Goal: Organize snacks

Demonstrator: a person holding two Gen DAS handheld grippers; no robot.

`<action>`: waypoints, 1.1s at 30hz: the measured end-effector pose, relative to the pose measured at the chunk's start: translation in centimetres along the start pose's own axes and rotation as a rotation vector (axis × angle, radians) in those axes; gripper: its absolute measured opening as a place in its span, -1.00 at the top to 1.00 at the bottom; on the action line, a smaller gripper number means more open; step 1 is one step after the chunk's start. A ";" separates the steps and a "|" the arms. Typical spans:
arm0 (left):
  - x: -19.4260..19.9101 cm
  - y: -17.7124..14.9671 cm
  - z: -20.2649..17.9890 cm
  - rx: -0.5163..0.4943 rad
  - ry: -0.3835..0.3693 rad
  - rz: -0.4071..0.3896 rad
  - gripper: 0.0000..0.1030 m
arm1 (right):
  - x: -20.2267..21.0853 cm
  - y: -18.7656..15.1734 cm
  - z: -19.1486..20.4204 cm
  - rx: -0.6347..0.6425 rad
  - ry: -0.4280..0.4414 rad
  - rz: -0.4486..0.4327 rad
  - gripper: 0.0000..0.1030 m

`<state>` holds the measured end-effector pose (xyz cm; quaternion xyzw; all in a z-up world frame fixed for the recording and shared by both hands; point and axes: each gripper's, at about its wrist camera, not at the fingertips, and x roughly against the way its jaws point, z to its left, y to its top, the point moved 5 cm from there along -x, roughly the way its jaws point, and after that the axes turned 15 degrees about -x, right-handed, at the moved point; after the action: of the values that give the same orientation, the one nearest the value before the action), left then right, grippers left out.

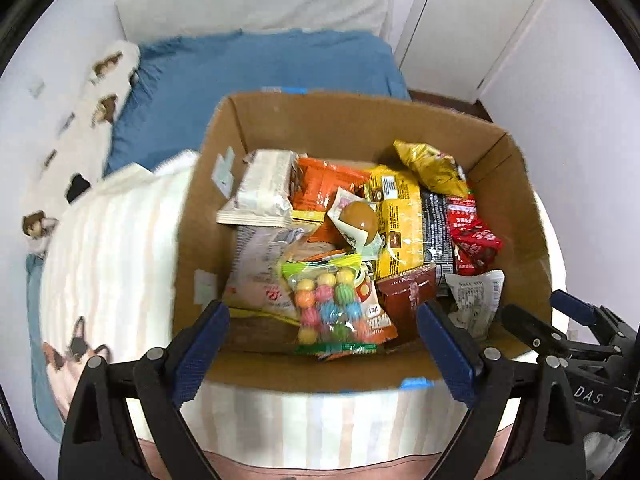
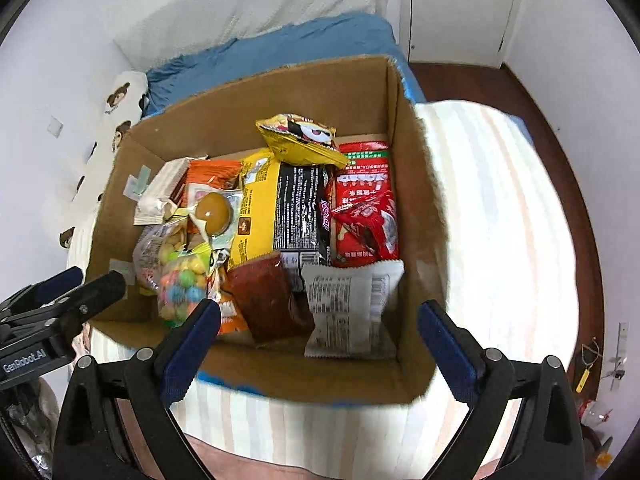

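While both grippers hover spread and empty over the near rim, a cardboard box (image 1: pixel 352 120) of snacks sits on a striped bed. From left: the left gripper (image 1: pixel 324 344) poised above one candy-ball bag (image 1: pixel 332 304); one white pack (image 1: pixel 264 188), one orange pack (image 1: pixel 324 184), one domed brown sweet (image 1: pixel 359 218); one yellow bag (image 2: pixel 256 216), one black bar (image 2: pixel 302 208), red packs (image 2: pixel 366 208), count unclear; one gold pouch (image 2: pixel 298 138); the right gripper (image 2: pixel 318 332) above one grey-white sachet (image 2: pixel 348 304). The wrappers look light, soft and slick, so a crimped edge seems the surest hold.
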<state>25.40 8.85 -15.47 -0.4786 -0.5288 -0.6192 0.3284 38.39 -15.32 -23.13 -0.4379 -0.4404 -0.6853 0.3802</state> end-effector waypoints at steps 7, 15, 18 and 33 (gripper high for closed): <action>6.0 -3.3 -1.3 -0.010 0.061 -0.137 -0.86 | 6.0 -3.2 -0.5 0.027 0.027 -0.127 -0.95; 12.4 -7.8 -3.6 -0.038 0.092 -0.237 -0.86 | 14.2 -8.7 -0.5 0.073 0.089 -0.252 -0.95; 14.8 -9.5 -4.4 -0.040 0.110 -0.272 -0.86 | 17.3 -10.9 -0.9 0.077 0.114 -0.292 -0.95; 25.0 -16.7 -7.8 -0.070 0.187 -0.418 -0.86 | 29.7 -19.9 -2.1 0.116 0.182 -0.456 -0.96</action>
<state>0.07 7.51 2.51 -0.3103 -0.5618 -0.7335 0.2239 10.09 -14.87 -1.24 -0.2413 -0.5301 -0.7637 0.2785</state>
